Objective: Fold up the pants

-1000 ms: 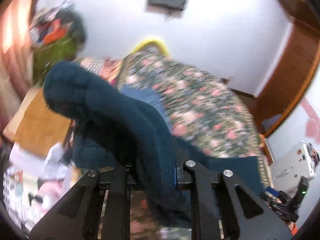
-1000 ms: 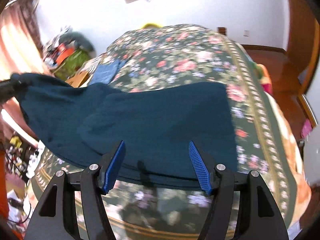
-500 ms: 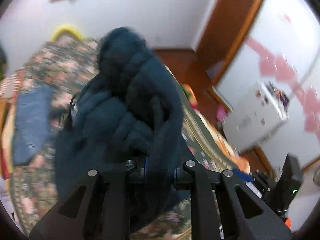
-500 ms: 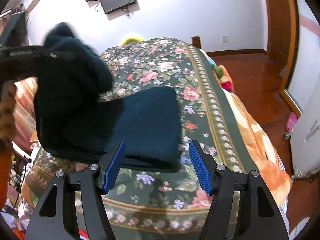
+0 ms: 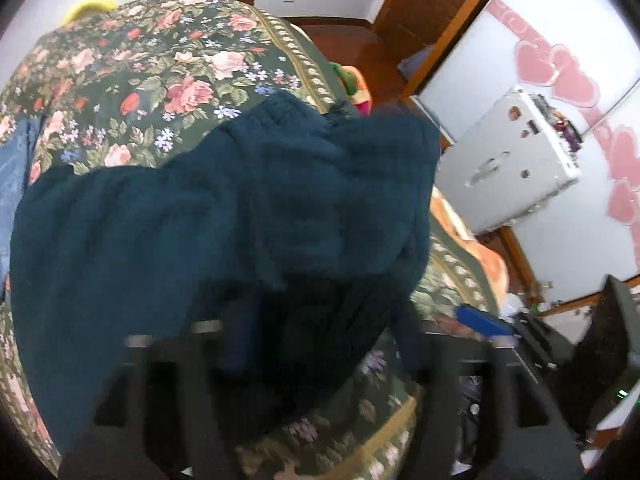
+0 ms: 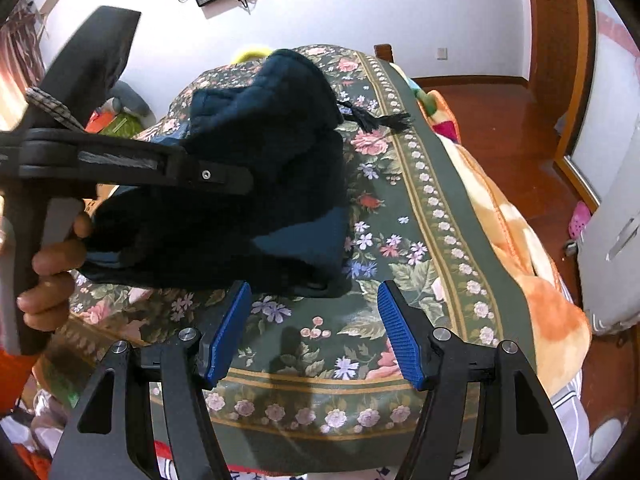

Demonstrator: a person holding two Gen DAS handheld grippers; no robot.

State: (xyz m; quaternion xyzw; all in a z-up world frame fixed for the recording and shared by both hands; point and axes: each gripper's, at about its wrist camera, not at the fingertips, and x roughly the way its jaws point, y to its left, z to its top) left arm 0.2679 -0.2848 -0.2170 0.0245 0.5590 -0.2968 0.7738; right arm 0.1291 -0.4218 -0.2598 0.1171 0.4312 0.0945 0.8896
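The dark teal pants (image 6: pixel 264 176) lie bunched and folded over on the floral bed cover (image 6: pixel 404 216). In the left wrist view the pants (image 5: pixel 224 220) fill the middle, draped over my left gripper (image 5: pixel 320 340), whose blurred fingers stand wide apart with cloth lying between them. In the right wrist view the left gripper's arm (image 6: pixel 132 164) reaches in from the left against the bunched cloth. My right gripper (image 6: pixel 314 332) is open and empty, just in front of the pants' near edge. A black drawstring tassel (image 6: pixel 380 120) sticks out to the right.
The bed's right edge (image 6: pixel 492 208) drops to a wooden floor (image 6: pixel 516 120). An orange blanket (image 6: pixel 540 272) hangs there. A white cabinet (image 5: pixel 508 160) stands beside the bed. A blue garment (image 5: pixel 12 168) lies at the far left of the bed.
My left gripper has swung the pants end over onto the folded part and its fingers have spread apart. The right gripper has stayed open and has drawn back from the cloth.
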